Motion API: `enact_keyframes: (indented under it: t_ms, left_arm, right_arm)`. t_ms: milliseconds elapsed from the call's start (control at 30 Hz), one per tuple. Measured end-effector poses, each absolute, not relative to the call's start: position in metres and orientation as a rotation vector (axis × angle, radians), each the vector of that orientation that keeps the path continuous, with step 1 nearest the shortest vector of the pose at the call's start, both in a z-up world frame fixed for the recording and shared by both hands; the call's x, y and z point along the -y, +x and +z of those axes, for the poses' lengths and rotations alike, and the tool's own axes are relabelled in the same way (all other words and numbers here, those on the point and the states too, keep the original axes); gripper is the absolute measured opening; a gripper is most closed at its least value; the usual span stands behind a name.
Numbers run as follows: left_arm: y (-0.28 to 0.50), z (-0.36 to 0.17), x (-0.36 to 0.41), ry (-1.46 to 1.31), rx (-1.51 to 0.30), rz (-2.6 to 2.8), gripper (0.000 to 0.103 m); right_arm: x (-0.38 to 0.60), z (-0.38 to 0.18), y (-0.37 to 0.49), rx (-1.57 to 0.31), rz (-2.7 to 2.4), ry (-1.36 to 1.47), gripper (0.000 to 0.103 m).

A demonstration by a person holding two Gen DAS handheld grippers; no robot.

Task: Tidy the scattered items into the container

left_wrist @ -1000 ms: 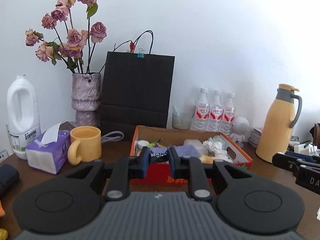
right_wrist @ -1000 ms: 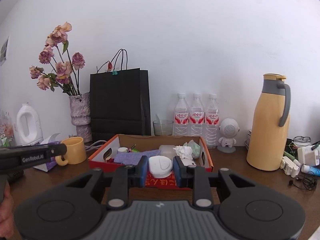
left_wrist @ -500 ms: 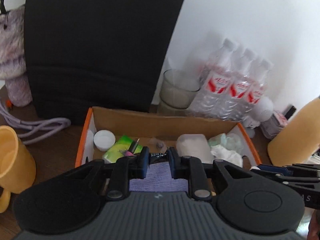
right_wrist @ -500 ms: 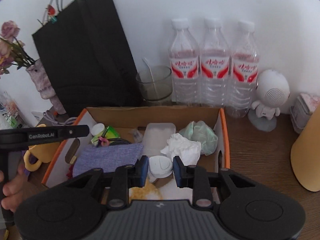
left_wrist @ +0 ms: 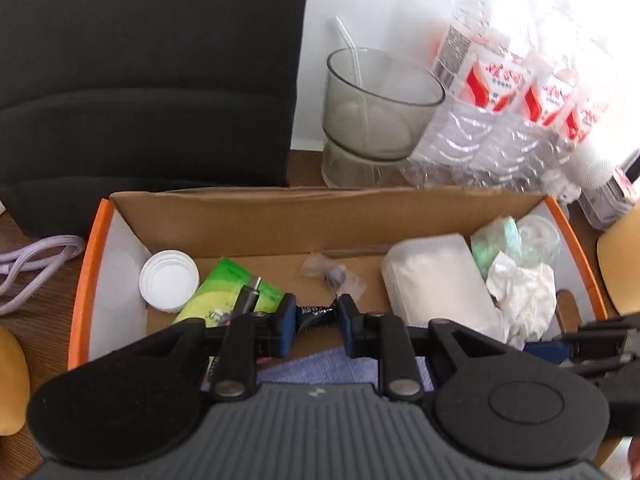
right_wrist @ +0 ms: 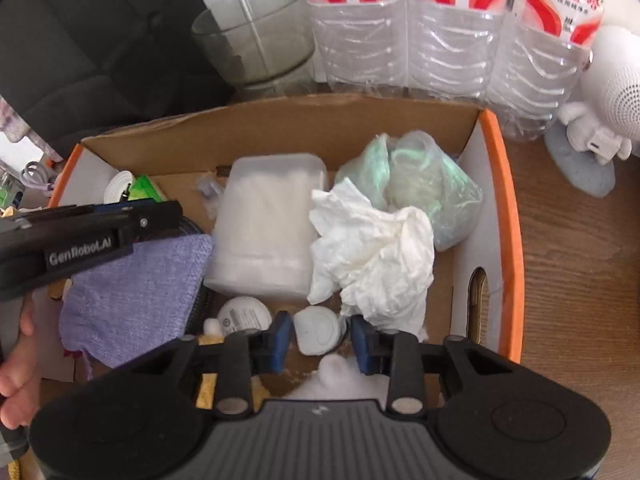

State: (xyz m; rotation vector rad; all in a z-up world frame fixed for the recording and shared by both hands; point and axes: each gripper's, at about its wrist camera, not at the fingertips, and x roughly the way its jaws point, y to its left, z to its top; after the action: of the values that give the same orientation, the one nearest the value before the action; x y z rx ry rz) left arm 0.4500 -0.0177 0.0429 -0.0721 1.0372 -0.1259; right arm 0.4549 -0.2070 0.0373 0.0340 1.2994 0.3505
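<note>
An orange-rimmed cardboard box (left_wrist: 256,216) (right_wrist: 505,216) holds several items: a purple cloth (right_wrist: 136,284), a white plastic pack (right_wrist: 264,220), crumpled tissue (right_wrist: 376,256), a green bag (right_wrist: 416,184), a white cap (left_wrist: 168,280) and a green packet (left_wrist: 224,292). My left gripper (left_wrist: 316,316) is shut on a small dark wrapped snack (left_wrist: 316,315) above the box's left half. My right gripper (right_wrist: 320,334) hangs low in the box with a small white round case (right_wrist: 320,330) between its jaws; a gap shows on the right side.
Behind the box stand a black paper bag (left_wrist: 152,80), a grey glass with a straw (left_wrist: 380,108) and three water bottles (right_wrist: 440,40). A white robot figurine (right_wrist: 600,120) is at the right, a yellow mug (left_wrist: 12,384) and a purple cable (left_wrist: 36,264) at the left.
Both grippers moved forward and down over the box. The right gripper's jaws widened around the white case; the left still clamps the snack.
</note>
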Motion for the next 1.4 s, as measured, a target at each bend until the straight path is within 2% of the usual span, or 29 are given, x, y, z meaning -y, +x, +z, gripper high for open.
enact_keyframes:
  t_ms: [33,67,133,167,233,400,467,667,800,967,1067,1167,1233,1400]
  left_arm:
    - [0.449,0.046,0.016,-0.076,-1.046,-0.121,0.031]
    - [0.449,0.05,0.013,-0.085,-1.057,-0.112,0.045]
    - [0.447,0.062,0.009,-0.105,-1.064,-0.094,0.054]
    - [0.446,0.069,0.008,-0.1,-1.058,-0.074,0.061]
    - [0.442,0.081,0.008,-0.075,-1.065,-0.01,0.076]
    - [0.418,0.106,0.006,-0.07,-1.156,0.013,0.086]
    - [0.404,0.117,0.011,-0.006,-1.162,0.024,0.098]
    - [0.356,0.151,0.006,0.016,-1.158,0.112,0.101]
    - [0.316,0.172,0.001,0.01,-1.034,0.111,0.103]
    - [0.268,0.178,0.005,0.036,-0.862,0.15,0.103]
    - [0.247,0.176,0.001,0.008,-0.762,0.148,0.103]
    - [0.225,0.164,0.001,0.016,-0.587,0.123,0.103]
    - [0.214,0.147,0.006,0.055,-0.488,0.123,0.103]
    - [0.211,0.114,0.006,0.03,-0.447,0.019,0.103]
  right_arm:
    - [0.207,0.04,0.456,-1.314,0.343,0.03,0.051]
    - [0.206,0.045,0.456,-1.323,0.34,0.029,0.054]
    - [0.207,0.063,0.454,-1.319,0.34,0.032,0.062]
    - [0.207,0.074,0.454,-1.309,0.332,0.032,0.066]
    - [0.206,0.095,0.45,-1.286,0.314,0.037,0.081]
    - [0.191,0.118,0.43,-1.317,0.288,-0.009,0.083]
    - [0.19,0.131,0.418,-1.321,0.295,-0.013,0.083]
    - [0.189,0.169,0.381,-1.28,0.251,0.003,0.089]
    - [0.194,0.184,0.351,-1.159,0.237,0.07,0.098]
    - [0.193,0.178,0.317,-0.982,0.177,0.185,0.098]
    - [0.188,0.175,0.292,-0.806,0.174,0.158,0.098]
    - [0.186,0.162,0.259,-0.573,0.187,0.136,0.098]
    - [0.189,0.148,0.241,-0.458,0.184,0.147,0.103]
    - [0.184,0.124,0.228,-0.37,0.149,0.05,0.103]
